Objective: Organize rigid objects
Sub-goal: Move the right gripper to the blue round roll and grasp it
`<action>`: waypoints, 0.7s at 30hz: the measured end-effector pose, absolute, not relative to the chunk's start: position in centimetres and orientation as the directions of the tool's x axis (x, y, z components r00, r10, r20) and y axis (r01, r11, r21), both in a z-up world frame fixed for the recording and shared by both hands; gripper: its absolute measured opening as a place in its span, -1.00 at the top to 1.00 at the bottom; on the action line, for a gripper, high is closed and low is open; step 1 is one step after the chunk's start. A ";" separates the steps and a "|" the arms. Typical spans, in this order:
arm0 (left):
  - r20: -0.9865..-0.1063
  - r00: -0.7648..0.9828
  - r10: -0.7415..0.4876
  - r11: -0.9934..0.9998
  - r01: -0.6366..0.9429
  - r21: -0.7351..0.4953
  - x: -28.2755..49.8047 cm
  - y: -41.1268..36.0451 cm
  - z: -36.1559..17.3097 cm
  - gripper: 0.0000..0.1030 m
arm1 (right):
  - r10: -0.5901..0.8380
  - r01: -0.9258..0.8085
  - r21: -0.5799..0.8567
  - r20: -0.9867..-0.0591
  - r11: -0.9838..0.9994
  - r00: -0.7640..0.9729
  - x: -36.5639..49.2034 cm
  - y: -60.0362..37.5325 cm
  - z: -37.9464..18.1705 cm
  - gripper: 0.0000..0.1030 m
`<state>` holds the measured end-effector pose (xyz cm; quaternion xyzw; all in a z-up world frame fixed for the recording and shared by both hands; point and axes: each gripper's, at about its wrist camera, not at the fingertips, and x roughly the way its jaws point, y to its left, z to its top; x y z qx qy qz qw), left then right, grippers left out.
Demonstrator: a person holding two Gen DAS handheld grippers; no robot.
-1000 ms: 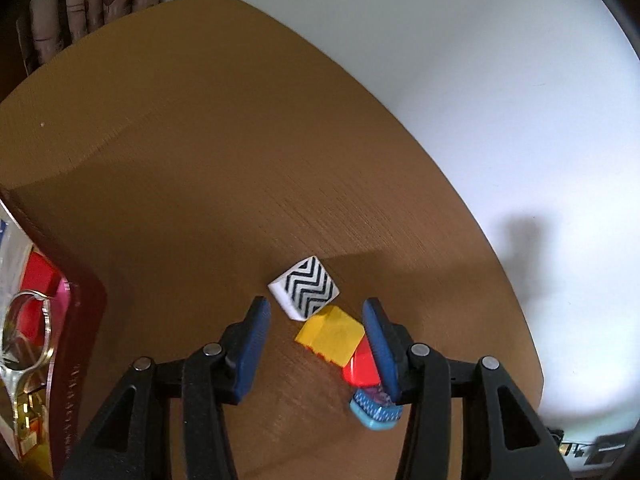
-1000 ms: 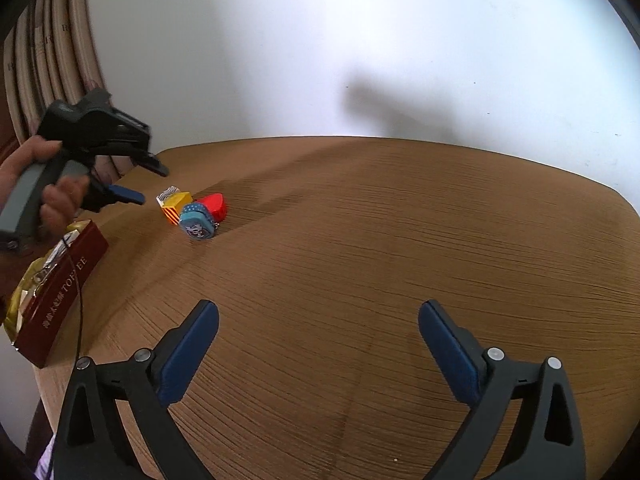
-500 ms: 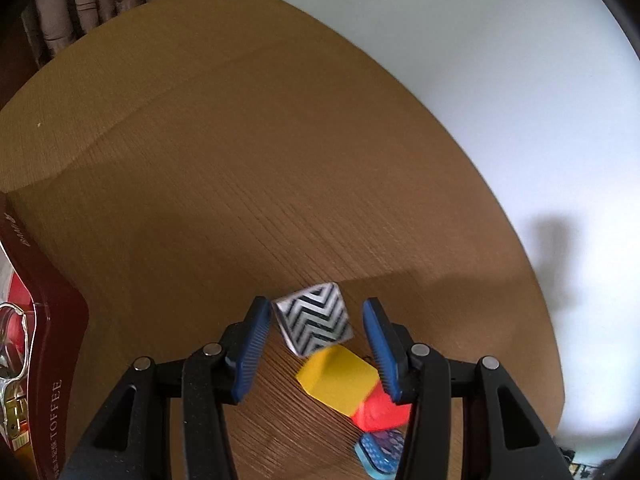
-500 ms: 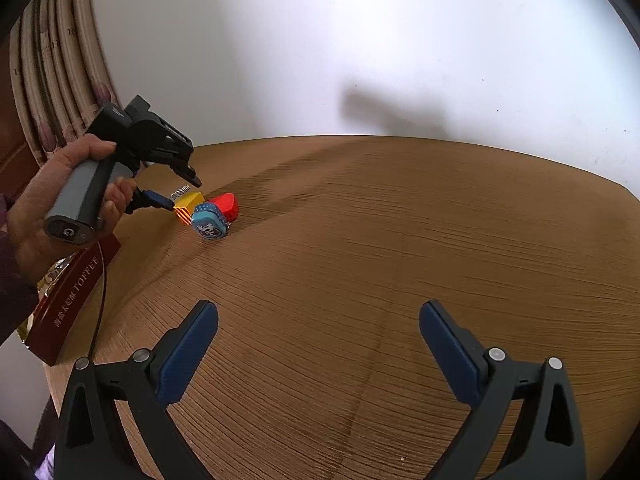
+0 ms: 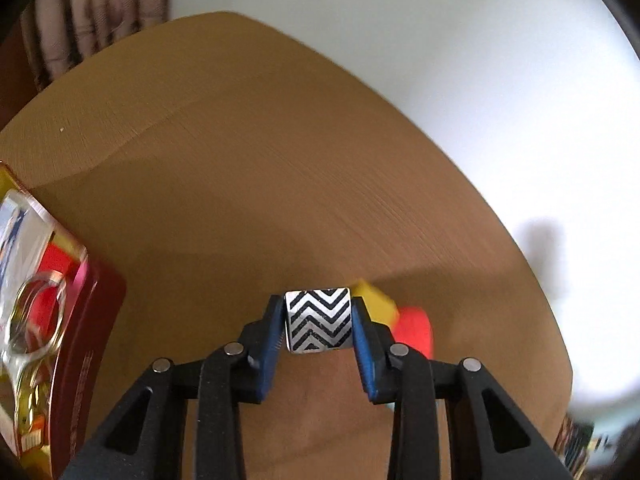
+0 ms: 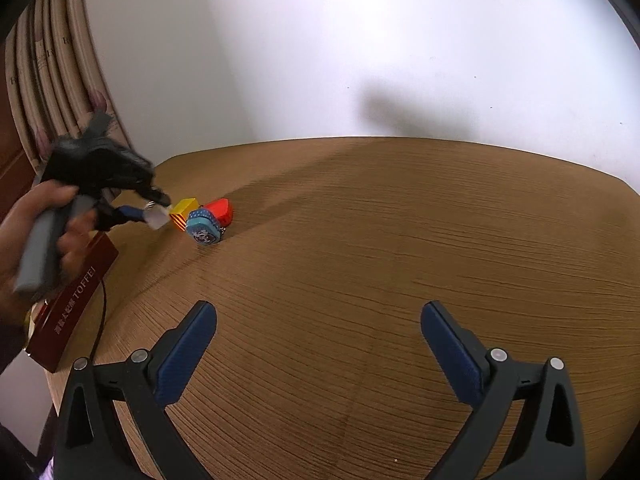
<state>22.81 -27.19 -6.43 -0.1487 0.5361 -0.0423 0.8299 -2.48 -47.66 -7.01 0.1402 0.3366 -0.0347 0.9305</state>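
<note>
A small white block with black zigzag stripes sits between the blue pads of my left gripper. The jaws are closing and both pads press on its sides. Just right of it lie a yellow block and a red block. In the right wrist view a hand holds the left gripper, blurred, on the white block, beside the yellow block, the red block and a round blue patterned piece. My right gripper stands open over bare table, holding nothing.
A dark red toffee tin with shiny and red things inside stands at the table's left edge; the tin lies under the hand. The round wooden table ends at a white wall; a curtain hangs far left.
The left gripper slid forward over the zigzag block, and its jaws closed onto it. The block now sits a little left of the yellow one. The right gripper stayed put.
</note>
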 end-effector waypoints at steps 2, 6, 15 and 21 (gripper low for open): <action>-0.867 0.432 -0.250 0.957 -0.028 -0.290 20.2 -27.4 -5.8 0.36 | 0.032 0.150 0.238 -0.624 0.960 0.781 -2.7 -47.5 -6.7 -0.98; -0.852 0.435 -0.291 0.952 0.043 -0.303 15.5 -26.9 -5.6 0.36 | 0.083 0.077 0.241 -0.587 0.967 0.805 -3.3 -46.6 -6.0 -0.98; -0.839 0.433 -0.331 0.944 0.144 -0.297 7.0 -24.1 -6.3 0.36 | 0.160 0.041 0.287 -0.642 0.957 0.750 4.3 -42.1 -5.9 -0.93; -0.833 0.430 -0.349 0.937 0.183 -0.299 6.3 -21.7 -5.4 0.35 | 0.161 0.035 0.271 -0.666 0.962 0.728 9.4 -39.4 -6.4 -0.81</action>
